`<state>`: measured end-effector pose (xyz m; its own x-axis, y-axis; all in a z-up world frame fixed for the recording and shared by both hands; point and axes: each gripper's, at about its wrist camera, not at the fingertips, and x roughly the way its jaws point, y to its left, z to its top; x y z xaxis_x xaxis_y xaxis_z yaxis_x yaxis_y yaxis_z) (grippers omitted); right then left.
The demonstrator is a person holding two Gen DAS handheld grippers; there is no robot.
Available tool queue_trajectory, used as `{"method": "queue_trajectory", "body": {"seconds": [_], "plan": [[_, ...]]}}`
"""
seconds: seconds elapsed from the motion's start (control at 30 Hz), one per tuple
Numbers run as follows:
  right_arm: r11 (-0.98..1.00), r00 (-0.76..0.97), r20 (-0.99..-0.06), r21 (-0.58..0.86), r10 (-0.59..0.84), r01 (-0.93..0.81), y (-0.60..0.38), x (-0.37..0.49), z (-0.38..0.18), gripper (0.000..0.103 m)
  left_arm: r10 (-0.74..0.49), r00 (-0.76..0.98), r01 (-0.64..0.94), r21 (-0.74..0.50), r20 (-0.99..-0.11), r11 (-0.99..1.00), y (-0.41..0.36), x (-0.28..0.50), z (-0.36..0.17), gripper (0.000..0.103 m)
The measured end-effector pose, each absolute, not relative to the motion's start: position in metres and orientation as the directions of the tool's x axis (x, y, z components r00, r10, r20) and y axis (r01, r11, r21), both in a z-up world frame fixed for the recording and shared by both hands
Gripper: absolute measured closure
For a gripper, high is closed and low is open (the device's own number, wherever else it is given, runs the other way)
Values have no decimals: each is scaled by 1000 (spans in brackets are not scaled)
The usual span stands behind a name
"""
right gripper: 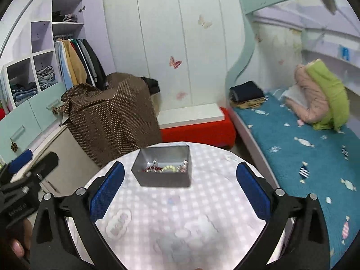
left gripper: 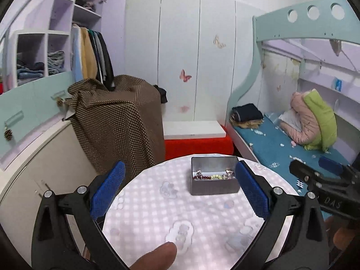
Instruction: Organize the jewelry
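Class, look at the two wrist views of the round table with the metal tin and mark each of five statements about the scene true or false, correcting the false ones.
1. The jewelry lies inside the grey metal tin. True.
2. The left gripper is clamped on a bracelet. False: its jaws stand open with nothing between them.
3. The tin has a lid on it. False: it is open at the top and the beads show.
4. The right gripper is open and holds nothing. True.
5. The tin stands on the blue bed. False: it stands on the round table with the checked cloth.
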<state>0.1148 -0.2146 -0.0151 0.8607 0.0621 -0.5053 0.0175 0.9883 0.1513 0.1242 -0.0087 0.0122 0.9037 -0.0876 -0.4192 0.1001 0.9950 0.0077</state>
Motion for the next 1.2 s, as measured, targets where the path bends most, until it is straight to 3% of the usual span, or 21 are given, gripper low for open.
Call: {"method": "queue_trajectory", "body": {"seconds": [0.3, 0.47, 0.63, 0.8, 1.2], "plan": [[995, 896, -444, 77, -17, 57, -202, 34, -9, 7, -74, 937, 89, 31, -342, 996, 1, 31, 32, 5], [995, 910, -412, 69, -43, 78, -191, 3, -9, 7, -64, 937, 80, 33, -343, 996, 5, 0, 27, 5], [998, 920, -391, 57, -16, 42, -176, -4, -5, 7, -28, 930, 47, 43, -366, 998, 11, -17, 14, 5], [999, 925, -381, 36, -6, 21, -167, -9, -4, 7, 1, 950, 18, 59, -312, 998, 11, -32, 26, 5], [1000, 929, -370, 21, -13, 23, -163, -13, -2, 7, -20, 953, 22, 1, -303, 1000, 27, -36, 35, 5]]}}
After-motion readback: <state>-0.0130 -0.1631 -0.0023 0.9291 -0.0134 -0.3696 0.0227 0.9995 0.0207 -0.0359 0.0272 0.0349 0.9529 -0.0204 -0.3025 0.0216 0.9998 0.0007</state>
